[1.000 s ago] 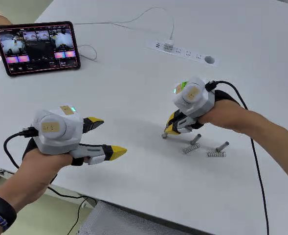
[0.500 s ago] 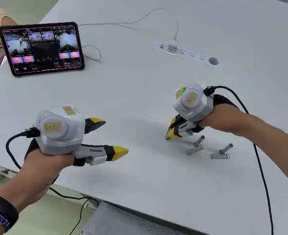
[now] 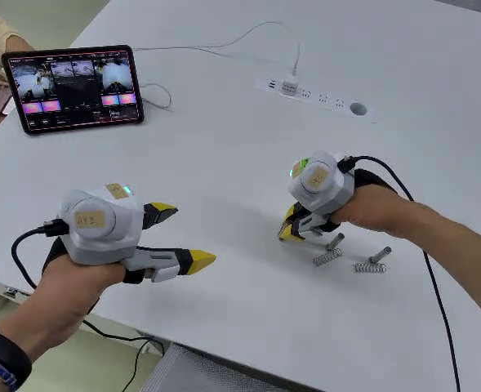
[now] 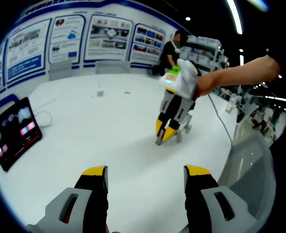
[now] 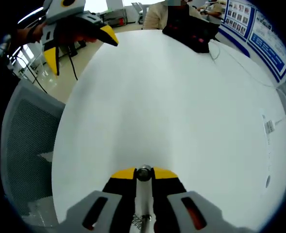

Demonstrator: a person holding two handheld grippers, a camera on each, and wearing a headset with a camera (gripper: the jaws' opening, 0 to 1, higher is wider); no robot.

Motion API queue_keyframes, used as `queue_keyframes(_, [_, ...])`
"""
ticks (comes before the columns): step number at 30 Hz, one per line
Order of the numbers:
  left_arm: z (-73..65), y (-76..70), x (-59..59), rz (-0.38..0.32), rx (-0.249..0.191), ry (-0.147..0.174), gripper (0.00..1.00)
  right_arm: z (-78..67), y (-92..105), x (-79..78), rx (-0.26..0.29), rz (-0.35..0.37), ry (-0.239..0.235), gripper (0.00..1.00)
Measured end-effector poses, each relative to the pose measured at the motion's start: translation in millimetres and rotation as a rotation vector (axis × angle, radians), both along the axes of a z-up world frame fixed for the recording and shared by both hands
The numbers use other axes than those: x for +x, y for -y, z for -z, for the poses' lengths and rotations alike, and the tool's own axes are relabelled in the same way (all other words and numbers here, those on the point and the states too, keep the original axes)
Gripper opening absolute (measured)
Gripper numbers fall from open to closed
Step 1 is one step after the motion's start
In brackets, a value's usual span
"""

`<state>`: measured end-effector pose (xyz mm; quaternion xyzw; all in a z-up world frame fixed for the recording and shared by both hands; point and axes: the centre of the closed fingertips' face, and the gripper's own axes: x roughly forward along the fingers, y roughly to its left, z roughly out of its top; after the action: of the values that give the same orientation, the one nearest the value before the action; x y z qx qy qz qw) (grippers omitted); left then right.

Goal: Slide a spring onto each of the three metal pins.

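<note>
My right gripper (image 3: 289,232) points down at the white table (image 3: 224,163), shut on a metal pin. In the right gripper view that pin's round head (image 5: 143,172) sticks out between the yellow fingertips (image 5: 123,174), and a bit of spring (image 5: 142,221) shows lower between the jaws. Just right of it lie two more pins (image 3: 335,241) (image 3: 380,254), each with a coil spring (image 3: 327,256) (image 3: 369,267) at its near end. My left gripper (image 3: 183,235) hovers open and empty at the near left, facing the right gripper (image 4: 168,130).
A tablet (image 3: 73,86) lies at the far left with a person behind it. A white power strip (image 3: 315,95) with a plugged cable sits at the back. The table's near edge and a mesh chair back (image 3: 183,376) are below the left gripper.
The head camera has shifted, so everything sits a little lower in view. My right gripper has sunk slightly toward the table, still holding the pin. The left gripper stays open.
</note>
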<state>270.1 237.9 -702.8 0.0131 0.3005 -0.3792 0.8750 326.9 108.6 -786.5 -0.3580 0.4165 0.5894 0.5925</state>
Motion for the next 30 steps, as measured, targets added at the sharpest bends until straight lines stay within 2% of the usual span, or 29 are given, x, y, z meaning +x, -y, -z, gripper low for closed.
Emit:
queue_keyframes(3, [-0.3,0.3,1.0,0.001,-0.002,0.002,0.64,-1.2,1.0,-1.4,0.003,0.003,-0.006,0.2])
queue_keyframes(7, [-0.5,1.1,1.0,0.004,-0.002,0.003,0.64,-3.9,6.3,-1.5,0.0,-0.003,0.012,0.29])
queue_keyframes(13, [-1.4,3.4,0.7,0.007,-0.003,0.006,0.65,-8.8,11.6,2.7,0.052,0.085,0.007,0.4])
queue_keyframes(23, [-4.0,6.2,-1.0,0.011,-0.002,0.011,0.65,-22.9,14.8,-1.4,0.097,0.149,0.006,0.46])
queue_keyframes(30, [-9.6,8.4,-2.6,0.009,-0.008,0.014,0.65,-27.4,17.2,-4.0,0.129,0.193,0.002,0.49])
